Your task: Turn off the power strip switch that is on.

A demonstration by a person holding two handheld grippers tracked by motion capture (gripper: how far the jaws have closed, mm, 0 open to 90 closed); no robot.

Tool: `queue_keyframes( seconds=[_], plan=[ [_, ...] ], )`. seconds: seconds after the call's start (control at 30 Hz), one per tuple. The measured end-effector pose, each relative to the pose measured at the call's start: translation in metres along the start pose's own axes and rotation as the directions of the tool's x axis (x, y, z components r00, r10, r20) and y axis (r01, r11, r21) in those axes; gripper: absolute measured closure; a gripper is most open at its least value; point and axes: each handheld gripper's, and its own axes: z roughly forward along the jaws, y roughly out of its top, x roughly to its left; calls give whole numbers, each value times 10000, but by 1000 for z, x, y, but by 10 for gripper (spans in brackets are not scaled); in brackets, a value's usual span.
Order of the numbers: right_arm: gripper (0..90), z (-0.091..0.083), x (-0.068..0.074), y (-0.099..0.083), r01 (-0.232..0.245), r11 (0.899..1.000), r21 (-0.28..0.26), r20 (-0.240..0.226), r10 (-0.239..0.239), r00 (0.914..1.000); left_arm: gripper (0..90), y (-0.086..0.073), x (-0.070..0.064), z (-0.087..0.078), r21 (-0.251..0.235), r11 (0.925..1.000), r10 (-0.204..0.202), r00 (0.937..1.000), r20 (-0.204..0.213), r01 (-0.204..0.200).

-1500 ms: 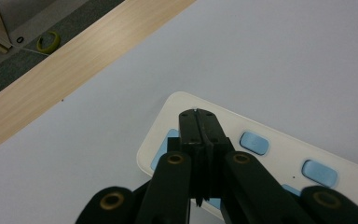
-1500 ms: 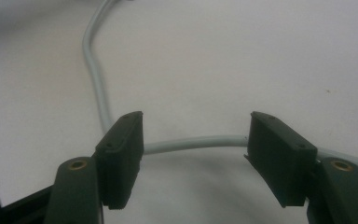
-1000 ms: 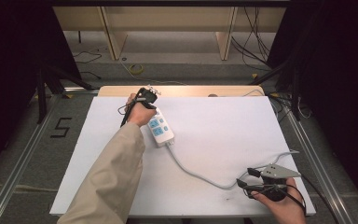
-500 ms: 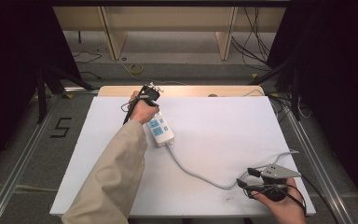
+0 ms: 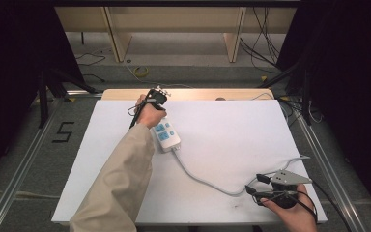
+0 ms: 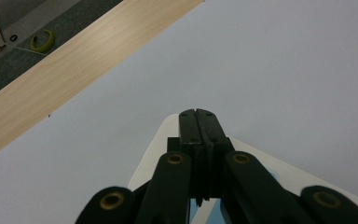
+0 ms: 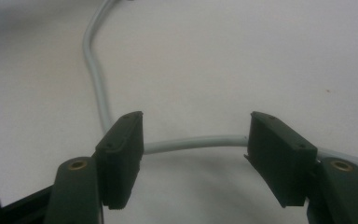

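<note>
A white power strip (image 5: 166,135) with blue sockets lies on the white table (image 5: 232,130), left of the middle. Its grey cable (image 5: 198,176) curves toward the front right. A hand (image 5: 147,115) holds my left gripper (image 6: 199,114) over the strip's far end (image 6: 151,154). The jaws are pressed together with nothing visible between them. My right gripper (image 5: 256,184) rests low at the front right, open. The cable (image 7: 93,70) runs across the table between its two fingers (image 7: 121,154) without touching either.
A wooden strip (image 5: 188,94) borders the table's far edge. Beyond it are floor cables and a yellow-green ring (image 6: 43,41). Metal rails (image 5: 24,159) run along both sides of the table. Dark curtains stand left and right.
</note>
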Motion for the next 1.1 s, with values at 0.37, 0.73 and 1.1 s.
queue_keyframes(
  seconds=[0.37,0.73,1.1],
  plan=[
    [367,0,-1,0,-28,10000,-5,-4,28,10000,900,-1,-5,12,91,9999,76,10000,27,-77],
    [367,0,-1,-1,-28,10000,-3,-13,28,10000,900,-3,-6,19,264,9996,14,10000,-44,-13],
    [367,0,-1,-1,-36,10000,3,-24,36,10000,900,-4,-4,21,396,9992,101,9999,-108,-97]
  ],
)
